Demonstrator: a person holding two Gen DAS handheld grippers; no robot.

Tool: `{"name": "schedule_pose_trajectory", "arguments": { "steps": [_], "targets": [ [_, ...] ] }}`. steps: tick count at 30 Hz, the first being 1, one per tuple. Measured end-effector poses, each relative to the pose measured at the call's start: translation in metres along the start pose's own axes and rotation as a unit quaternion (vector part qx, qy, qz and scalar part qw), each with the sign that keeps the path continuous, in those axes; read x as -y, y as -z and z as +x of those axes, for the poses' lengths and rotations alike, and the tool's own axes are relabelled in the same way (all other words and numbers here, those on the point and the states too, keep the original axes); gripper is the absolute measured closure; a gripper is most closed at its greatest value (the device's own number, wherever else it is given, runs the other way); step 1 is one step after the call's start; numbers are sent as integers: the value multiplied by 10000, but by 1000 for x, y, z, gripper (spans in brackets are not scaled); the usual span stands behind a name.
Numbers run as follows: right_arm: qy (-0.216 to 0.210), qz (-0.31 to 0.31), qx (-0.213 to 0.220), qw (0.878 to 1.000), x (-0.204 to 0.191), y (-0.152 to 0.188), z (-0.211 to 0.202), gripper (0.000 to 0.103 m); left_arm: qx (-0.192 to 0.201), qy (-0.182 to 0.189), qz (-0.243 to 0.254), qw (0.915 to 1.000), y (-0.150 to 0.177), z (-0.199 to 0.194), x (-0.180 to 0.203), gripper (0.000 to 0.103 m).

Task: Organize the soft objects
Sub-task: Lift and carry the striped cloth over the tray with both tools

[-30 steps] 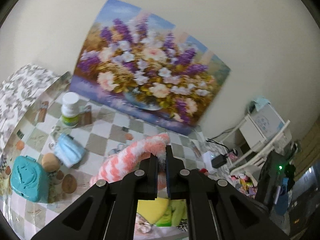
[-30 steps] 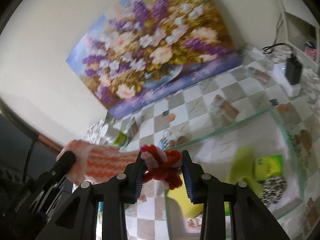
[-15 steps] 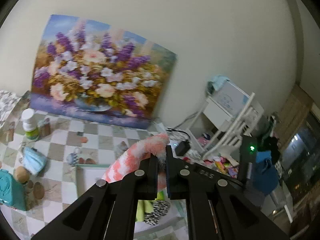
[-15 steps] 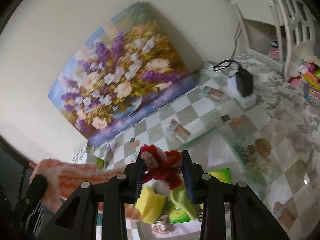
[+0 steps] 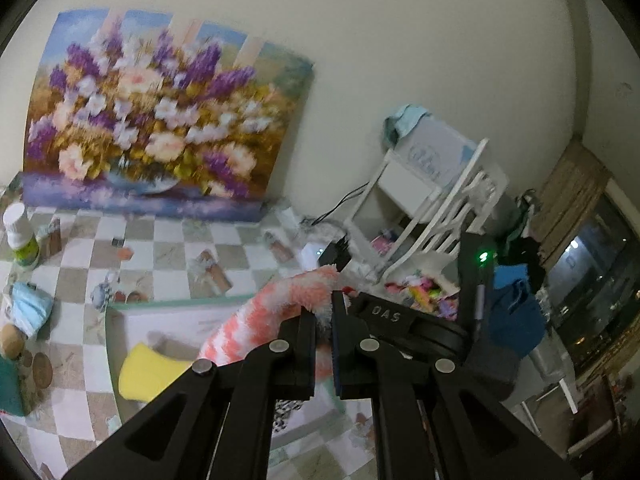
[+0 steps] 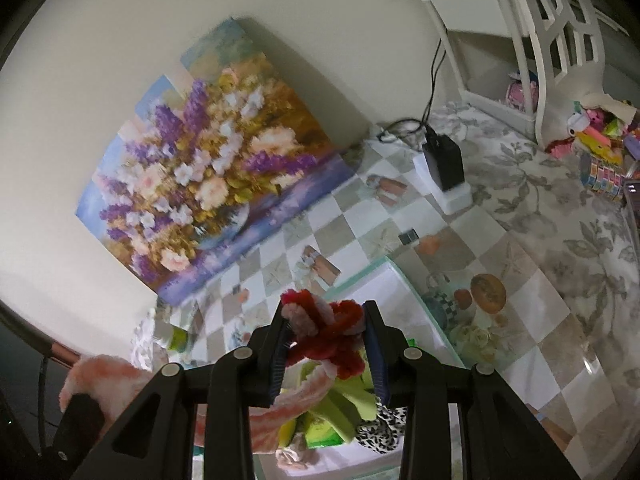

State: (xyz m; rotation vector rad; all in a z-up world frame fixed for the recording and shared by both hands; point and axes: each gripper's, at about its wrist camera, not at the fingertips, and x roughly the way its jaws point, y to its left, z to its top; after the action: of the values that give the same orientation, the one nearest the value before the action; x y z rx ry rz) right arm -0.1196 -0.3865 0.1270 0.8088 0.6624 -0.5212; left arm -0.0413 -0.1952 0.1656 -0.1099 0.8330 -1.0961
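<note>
Two tools each hold something soft above the checkered tabletop [image 5: 168, 248]. The left tool [image 5: 324, 312] has its jaws pinched nearly together on one end of a fluffy orange-and-white sock [image 5: 276, 312], which arches away toward 9 o'clock and hangs over a clear glass bin [image 5: 120, 312]. The right tool [image 6: 326, 324] grips a bundle of red and pink pipe cleaners [image 6: 324, 328] at a narrow spread, the fuzzy stems filling the gap between its jaws.

The left wrist view alone shows the ground at 9 o'clock: a white pill bottle [image 5: 18, 232] with a green label, a blue face mask [image 5: 30, 312] and a brown ball [image 5: 12, 340] just beside the mask. It also shows a yellow sponge [image 5: 148, 372] lying inside the bin.

The right wrist view alone looks down into the bin's far part, where a lime-green cloth [image 6: 344, 404], a green packet [image 6: 320, 436] and a leopard-print item [image 6: 380, 428] lie close together below its jaws. It catches the sock from the other side, running from under the pipe cleaners toward 8 o'clock, where its fluffy end sits in the left tool's black finger. At 1 o'clock a black charger [image 6: 444, 160] sits on a white block.

The flower painting [image 5: 152, 120] leans against the wall in both views.
</note>
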Motion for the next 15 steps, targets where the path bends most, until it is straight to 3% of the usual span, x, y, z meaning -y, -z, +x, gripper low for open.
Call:
{"name": "schedule_pose_trajectory", "arguments": {
  "steps": [6,15],
  "targets": [
    [206,40,-549,9983,9,10,29,66,-723,-418,-289,9961,21,39,-24,97],
    [464,-38,-1203,9916,14,30,67,66,-1694,-1173,-590,9768,53,80,-55,97]
  ]
}}
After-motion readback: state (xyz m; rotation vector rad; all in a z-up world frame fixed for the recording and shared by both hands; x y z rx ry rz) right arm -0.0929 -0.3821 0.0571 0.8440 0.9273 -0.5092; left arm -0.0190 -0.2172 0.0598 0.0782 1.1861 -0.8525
